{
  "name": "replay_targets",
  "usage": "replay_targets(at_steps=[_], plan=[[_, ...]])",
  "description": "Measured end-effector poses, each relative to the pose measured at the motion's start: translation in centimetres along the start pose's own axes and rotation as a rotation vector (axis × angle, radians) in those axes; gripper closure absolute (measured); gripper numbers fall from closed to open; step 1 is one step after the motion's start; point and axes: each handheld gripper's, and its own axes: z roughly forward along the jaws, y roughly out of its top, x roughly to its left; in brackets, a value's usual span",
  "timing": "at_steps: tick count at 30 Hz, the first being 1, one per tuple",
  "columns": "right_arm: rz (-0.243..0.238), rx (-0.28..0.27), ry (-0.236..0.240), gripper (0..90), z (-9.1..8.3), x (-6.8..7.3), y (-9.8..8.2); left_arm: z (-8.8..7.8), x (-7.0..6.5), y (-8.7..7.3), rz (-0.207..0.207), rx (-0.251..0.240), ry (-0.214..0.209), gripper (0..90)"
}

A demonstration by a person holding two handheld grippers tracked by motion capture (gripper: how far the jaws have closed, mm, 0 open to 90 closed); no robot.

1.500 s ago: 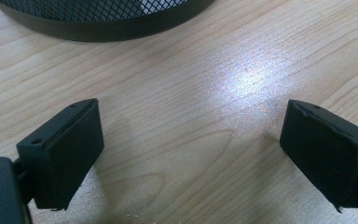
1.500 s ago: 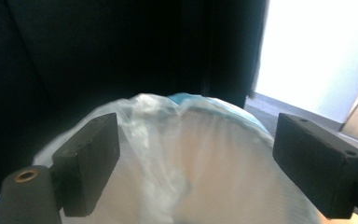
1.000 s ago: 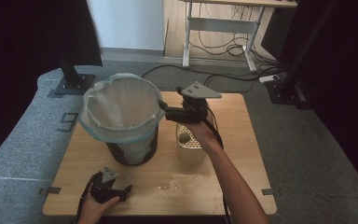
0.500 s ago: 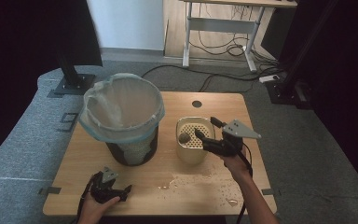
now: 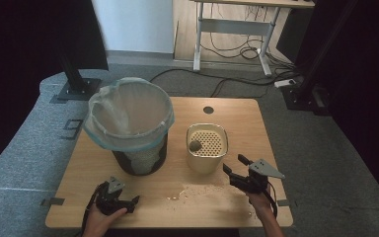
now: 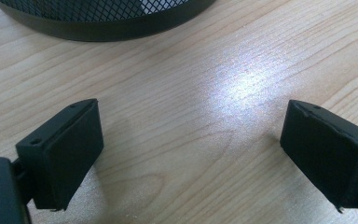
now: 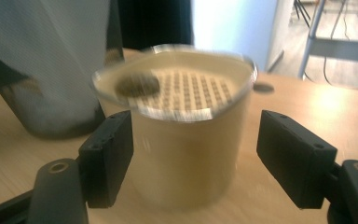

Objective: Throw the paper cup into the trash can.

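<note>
A cream perforated container [image 5: 207,148] is seen on the worktop [image 5: 256,128] beside a lined mesh bin [image 5: 131,128], with what may be a small dark lump [image 5: 195,145] on its grid. The right gripper [image 5: 236,169] is held wide open, empty, just short of the container. The left gripper [image 5: 123,201] is rested near the front edge, open and empty.

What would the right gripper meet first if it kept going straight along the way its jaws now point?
Most likely the cream container. In the right gripper view it stands straight ahead of the open right gripper, between the lines of its jaws and apparently untouched, though the blur makes depth uncertain.
</note>
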Motion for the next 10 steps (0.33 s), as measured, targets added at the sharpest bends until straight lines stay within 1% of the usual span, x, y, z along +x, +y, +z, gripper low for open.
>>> replay_targets(at_steps=[1, 3, 4, 6, 7, 9, 10], plan=[[0.0, 0.0, 0.0, 27.1, 0.0, 0.0, 0.0, 0.0, 0.0, 0.0, 0.0, 0.0, 0.0, 5.4], [0.009, 0.021, -0.006, 27.1, 0.1, -0.2, -1.1, 0.0, 0.0, 0.0, 0.0, 0.0, 0.0, 5.4], [0.012, 0.025, -0.008, 27.2, 0.2, -0.3, -1.3, 0.0, 0.0, 0.0, 0.0, 0.0, 0.0, 5.4], [0.011, 0.036, -0.009, 27.2, 0.3, -0.4, -1.4, 0.0, 0.0, 0.0, 0.0, 0.0, 0.0, 5.4], [0.005, 0.033, -0.015, 27.2, 0.3, -0.4, -1.4, 0.0, 0.0, 0.0, 0.0, 0.0, 0.0, 5.4], [0.011, 0.029, -0.016, 26.9, 0.3, -0.4, -1.4, 0.0, 0.0, 0.0, 0.0, 0.0, 0.0, 5.5], [0.011, 0.039, -0.021, 26.0, 0.5, -0.4, -1.6, 0.0, 0.0, 0.0, 0.0, 0.0, 0.0, 5.4]])
